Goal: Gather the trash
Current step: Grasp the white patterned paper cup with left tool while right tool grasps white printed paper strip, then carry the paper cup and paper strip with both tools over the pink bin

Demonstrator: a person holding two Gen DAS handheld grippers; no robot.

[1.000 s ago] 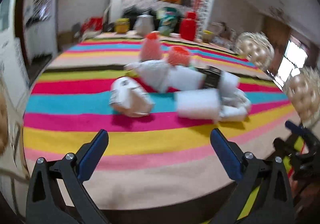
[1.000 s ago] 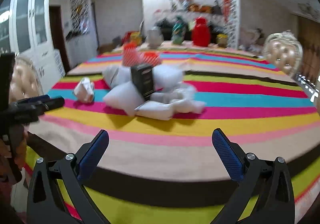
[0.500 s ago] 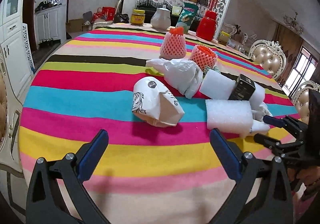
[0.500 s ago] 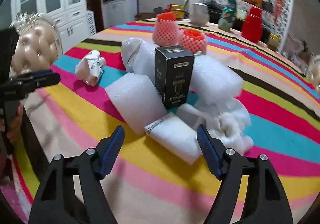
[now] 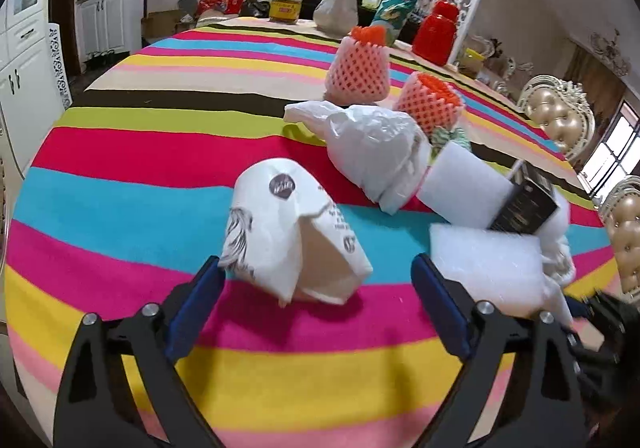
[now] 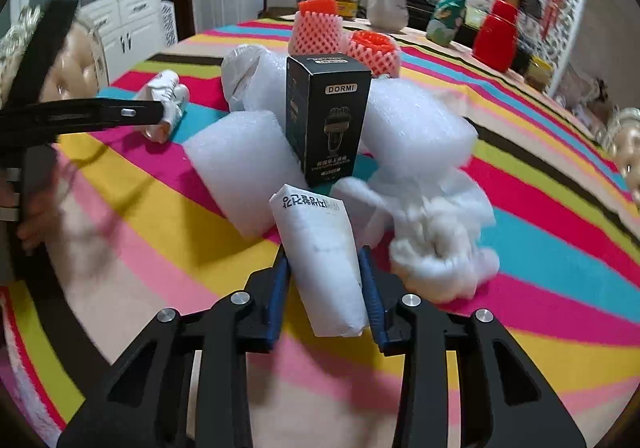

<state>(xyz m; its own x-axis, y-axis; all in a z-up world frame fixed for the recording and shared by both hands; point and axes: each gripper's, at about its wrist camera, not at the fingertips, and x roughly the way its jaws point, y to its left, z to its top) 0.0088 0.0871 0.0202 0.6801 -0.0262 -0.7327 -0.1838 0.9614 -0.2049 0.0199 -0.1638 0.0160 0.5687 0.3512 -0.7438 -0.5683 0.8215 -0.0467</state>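
A heap of trash lies on the striped tablecloth [image 5: 120, 184]. My right gripper [image 6: 324, 268] is shut on a white foam packet [image 6: 320, 260] with printed text, its blue pads pressing both sides. Behind it stand a black box [image 6: 328, 116], white foam blocks [image 6: 240, 164] and crumpled white wrap [image 6: 436, 240]. My left gripper [image 5: 316, 276] has its jaws closing around a crumpled white paper bag [image 5: 288, 240]; the pads stand beside it without pressing. A white plastic bag [image 5: 376, 152] and two orange foam fruit nets [image 5: 360, 68] lie farther back.
At the table's far end stand a red jug [image 5: 436, 32], a grey teapot [image 5: 336, 8], a yellow-lidded jar [image 5: 286, 4] and a green packet [image 6: 450, 12]. Padded chairs [image 5: 560, 120] ring the right side; white cabinets [image 5: 24, 72] line the left wall.
The right gripper moved in on the foam packet and shut on it. The left gripper came forward and down to the paper bag, its jaws narrowing a little around it.
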